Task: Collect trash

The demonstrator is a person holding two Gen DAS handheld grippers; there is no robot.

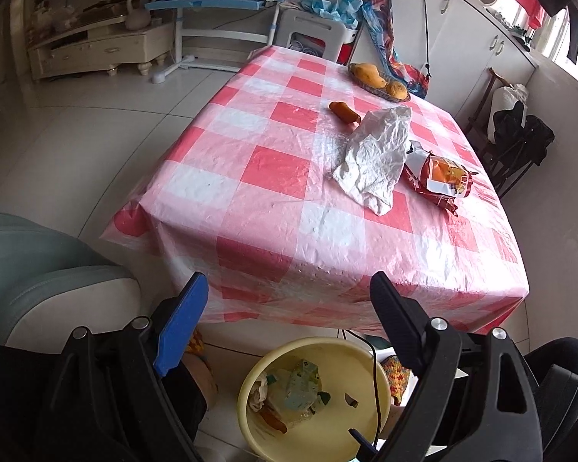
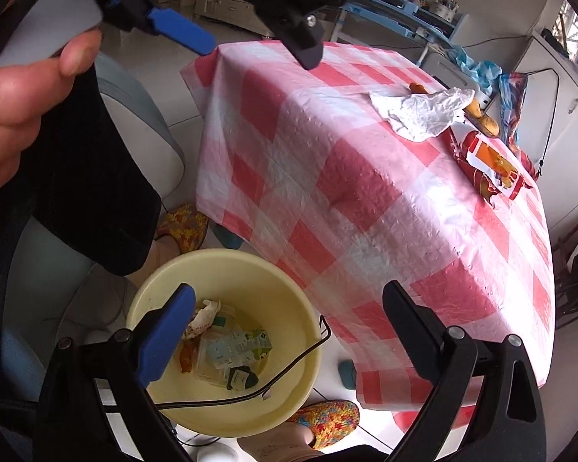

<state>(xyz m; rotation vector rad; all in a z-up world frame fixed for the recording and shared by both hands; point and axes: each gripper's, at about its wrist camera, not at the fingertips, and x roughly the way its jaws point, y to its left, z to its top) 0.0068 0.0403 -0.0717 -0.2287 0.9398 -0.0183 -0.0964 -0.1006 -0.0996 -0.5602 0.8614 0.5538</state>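
A crumpled white plastic bag (image 1: 377, 154) (image 2: 424, 109) lies on the red-and-white checked table (image 1: 273, 200) (image 2: 327, 177). A red snack packet (image 1: 441, 179) (image 2: 489, 165) lies beside it, and a small orange sausage-like piece (image 1: 345, 111) behind it. On the floor below the table's near edge stands a yellow bin (image 1: 339, 365) (image 2: 285, 308) holding wrappers and a carton. My left gripper (image 1: 289, 281) (image 2: 258, 52) hangs open and empty above the bin. Over the bin's right side my right gripper (image 2: 289, 292) is open, with nothing between its fingers.
A dish of mangoes (image 1: 377, 79) sits at the table's far edge. The bin's wire handle (image 2: 308, 350) hangs across its mouth. Feet in patterned slippers (image 2: 327, 419) flank the bin. A grey-green chair (image 1: 38, 269) stands at left. A hand (image 2: 27, 88) holds the left gripper.
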